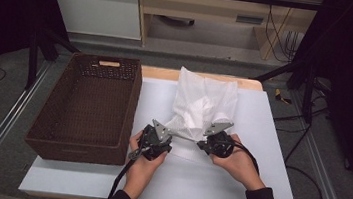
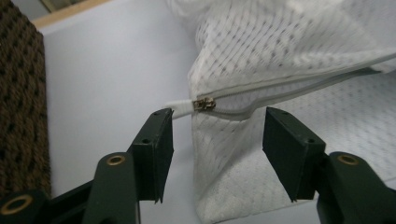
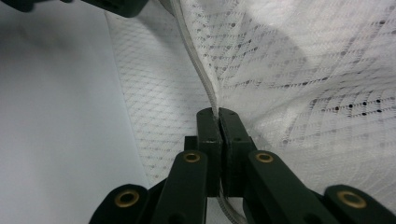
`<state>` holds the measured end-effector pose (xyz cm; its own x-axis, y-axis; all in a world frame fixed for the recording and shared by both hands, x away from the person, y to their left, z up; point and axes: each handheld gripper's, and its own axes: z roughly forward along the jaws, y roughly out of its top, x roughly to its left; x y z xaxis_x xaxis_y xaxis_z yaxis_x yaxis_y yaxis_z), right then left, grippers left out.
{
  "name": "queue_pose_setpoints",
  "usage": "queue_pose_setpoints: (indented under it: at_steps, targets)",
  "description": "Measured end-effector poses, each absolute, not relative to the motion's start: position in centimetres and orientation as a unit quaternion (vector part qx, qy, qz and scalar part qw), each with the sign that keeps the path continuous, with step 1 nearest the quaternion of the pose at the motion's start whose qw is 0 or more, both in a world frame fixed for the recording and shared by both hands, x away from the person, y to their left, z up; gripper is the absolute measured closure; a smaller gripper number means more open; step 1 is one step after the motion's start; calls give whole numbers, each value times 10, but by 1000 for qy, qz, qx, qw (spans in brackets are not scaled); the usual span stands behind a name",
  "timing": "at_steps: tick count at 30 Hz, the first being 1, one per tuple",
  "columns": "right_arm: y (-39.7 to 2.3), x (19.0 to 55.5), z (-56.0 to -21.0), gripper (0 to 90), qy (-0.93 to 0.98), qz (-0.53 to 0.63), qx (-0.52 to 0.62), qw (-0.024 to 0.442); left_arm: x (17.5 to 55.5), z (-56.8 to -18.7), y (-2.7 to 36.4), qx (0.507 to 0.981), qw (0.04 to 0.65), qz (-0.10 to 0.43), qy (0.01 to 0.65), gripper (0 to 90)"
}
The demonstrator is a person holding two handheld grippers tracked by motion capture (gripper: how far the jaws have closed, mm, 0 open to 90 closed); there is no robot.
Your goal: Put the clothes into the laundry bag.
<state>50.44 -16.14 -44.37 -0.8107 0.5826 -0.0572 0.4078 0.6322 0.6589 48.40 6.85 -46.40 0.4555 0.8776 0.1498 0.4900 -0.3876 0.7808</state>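
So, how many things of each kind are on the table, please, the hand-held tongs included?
White mesh bags: 1
Brown woven baskets: 1
Tongs, left and right: 2
Total: 4

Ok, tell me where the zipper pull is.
In the left gripper view, the zipper pull sits at the mesh bag's corner, between the left gripper's open jaws.

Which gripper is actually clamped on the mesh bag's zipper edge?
The right gripper: its jaws are shut on the mesh bag by the zipper seam. The left gripper stands open around the zipper pull.
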Motion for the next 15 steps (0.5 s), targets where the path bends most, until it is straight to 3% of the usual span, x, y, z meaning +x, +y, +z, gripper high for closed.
queue_pose_setpoints:
  at_steps: [4, 10, 11, 15]
  targets:
    - [-161, 504, -444, 888, 894, 328, 276, 133, 490, -471, 68, 778, 330, 279, 456, 462]
    - [-162, 504, -444, 887, 895, 326, 275, 135, 493, -474, 65, 790, 328, 255, 451, 715]
    - [-162, 504, -444, 887, 895, 325, 275, 135, 493, -474, 65, 791, 329, 253, 450, 791]
    - [-163, 503, -444, 887, 895, 325, 275, 135, 484, -471, 65, 797, 337, 239, 441, 865]
